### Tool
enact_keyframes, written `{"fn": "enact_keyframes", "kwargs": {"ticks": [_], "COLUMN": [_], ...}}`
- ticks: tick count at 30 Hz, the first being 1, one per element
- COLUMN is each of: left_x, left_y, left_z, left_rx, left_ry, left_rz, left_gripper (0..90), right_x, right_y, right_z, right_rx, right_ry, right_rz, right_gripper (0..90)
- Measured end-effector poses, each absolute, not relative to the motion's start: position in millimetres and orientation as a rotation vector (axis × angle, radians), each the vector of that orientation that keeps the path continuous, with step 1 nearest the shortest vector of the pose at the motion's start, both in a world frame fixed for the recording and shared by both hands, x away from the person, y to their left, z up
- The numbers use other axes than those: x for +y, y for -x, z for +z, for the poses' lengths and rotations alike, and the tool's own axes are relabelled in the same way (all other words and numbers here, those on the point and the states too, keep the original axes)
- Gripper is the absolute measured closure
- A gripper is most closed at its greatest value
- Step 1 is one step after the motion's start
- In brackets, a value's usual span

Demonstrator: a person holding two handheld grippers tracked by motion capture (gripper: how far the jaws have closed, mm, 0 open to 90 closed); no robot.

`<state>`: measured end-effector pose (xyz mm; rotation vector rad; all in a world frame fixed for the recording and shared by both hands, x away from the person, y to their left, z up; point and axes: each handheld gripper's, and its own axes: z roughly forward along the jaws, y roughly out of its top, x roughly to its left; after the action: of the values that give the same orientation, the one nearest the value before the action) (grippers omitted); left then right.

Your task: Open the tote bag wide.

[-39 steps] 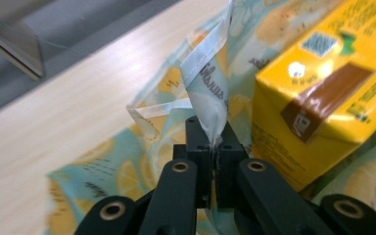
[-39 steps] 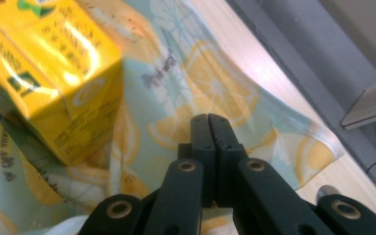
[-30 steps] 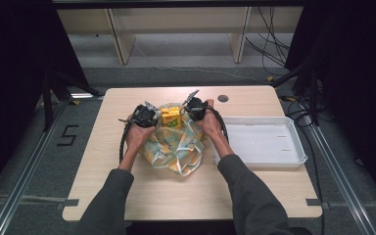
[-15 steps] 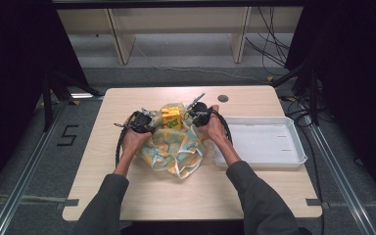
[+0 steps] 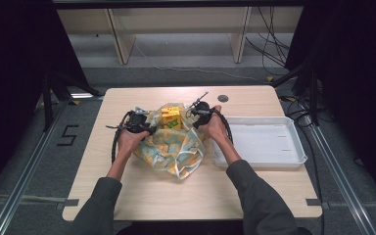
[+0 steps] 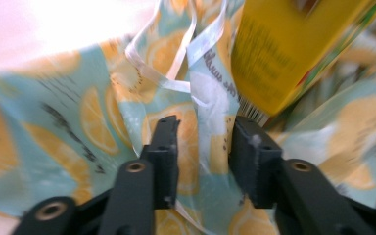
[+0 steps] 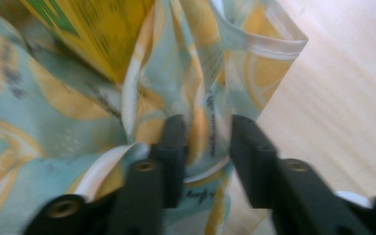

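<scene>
A plastic bag (image 5: 174, 147) printed with lemons lies in the middle of the table, and a yellow box (image 5: 171, 117) stands in its mouth. My left gripper (image 5: 149, 127) is at the bag's left rim and my right gripper (image 5: 193, 116) at its right rim. In the left gripper view the left gripper (image 6: 203, 147) has just been opening; a fold of the bag (image 6: 78, 127) hangs loose between the jaws, below the box (image 6: 279, 54). The right gripper (image 7: 208, 142) has also just been opening, with the bag's edge (image 7: 39, 112) slack in the gap beside the box (image 7: 103, 29).
A white tray (image 5: 293, 132) sits on the table right of the bag, close to my right forearm. A small dark disc (image 5: 223, 98) lies near the far edge. Bare wood (image 7: 342, 73) runs beside the bag on the right.
My left hand has drifted a little to the left, away from the yellow box. The right hand has kept its place at the bag's right rim.
</scene>
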<state>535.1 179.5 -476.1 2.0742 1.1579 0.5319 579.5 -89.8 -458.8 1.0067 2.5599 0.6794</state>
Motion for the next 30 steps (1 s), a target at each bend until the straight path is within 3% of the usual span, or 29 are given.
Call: {"fn": "enact_keyframes", "kwargs": {"ticks": [2, 6, 9, 14, 20, 30], "left_x": [181, 186, 189, 194, 202, 208], "left_y": [-531, -521, -510, -482, -442, -379], "left_z": [-466, -447, -437, -426, -426, -442], "left_rx": [1.149, 1.155, 1.17, 1.127, 1.087, 1.099], "left_ry": [-2.057, -2.021, -1.966, -2.011, -2.048, -1.968], "left_rz": [0.545, 0.558, 0.536, 0.568, 0.576, 0.548], "left_gripper": [52.8, 47.9, 43.7, 36.8, 33.7, 25.8], "right_x": [-94, -100, -101, -95, -77, -57], "right_y": [-575, -570, -564, -557, -552, -554], "right_z": [-446, -430, -416, -401, -401, -405], "right_rx": [2.51, 2.449, 2.417, 2.415, 2.416, 2.448], "right_ry": [-1.016, -1.021, -1.03, -1.004, -0.979, -0.991], "right_rz": [0.751, 0.909, 0.99, 1.107, 1.18, 1.095], "right_gripper": [52.7, 44.0, 41.1, 37.7, 34.1, 20.3]}}
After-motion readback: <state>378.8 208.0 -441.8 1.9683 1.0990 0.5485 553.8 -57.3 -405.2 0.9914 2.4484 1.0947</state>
